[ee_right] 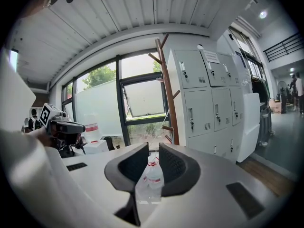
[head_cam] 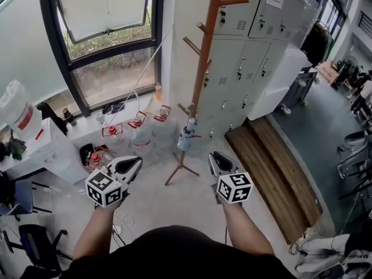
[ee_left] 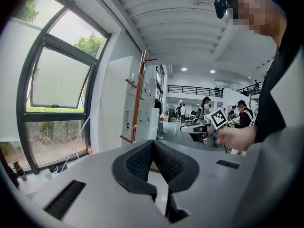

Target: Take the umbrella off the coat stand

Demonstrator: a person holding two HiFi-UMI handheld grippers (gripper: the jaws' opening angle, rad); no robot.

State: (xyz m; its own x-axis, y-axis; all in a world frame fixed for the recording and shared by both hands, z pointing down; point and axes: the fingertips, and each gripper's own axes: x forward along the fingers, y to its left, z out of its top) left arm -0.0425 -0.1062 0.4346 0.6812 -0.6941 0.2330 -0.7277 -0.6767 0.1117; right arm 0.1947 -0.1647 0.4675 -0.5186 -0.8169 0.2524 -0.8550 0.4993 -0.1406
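The folded umbrella (head_cam: 187, 135) hangs low on the wooden coat stand (head_cam: 204, 63), close against its pole and above the splayed feet. Both claws are held level in front of the stand, well apart from it. The right claw (head_cam: 216, 157) is released, its jaws parted and gripping nothing. Clear water jugs (ee_right: 151, 172) with red handles show far off through the gap. The left claw (head_cam: 131, 164) is clenched empty, its tips meeting. The jugs stand on the floor below the window (head_cam: 110, 51), near white lockers (head_cam: 250, 51); what they contain I cannot tell.
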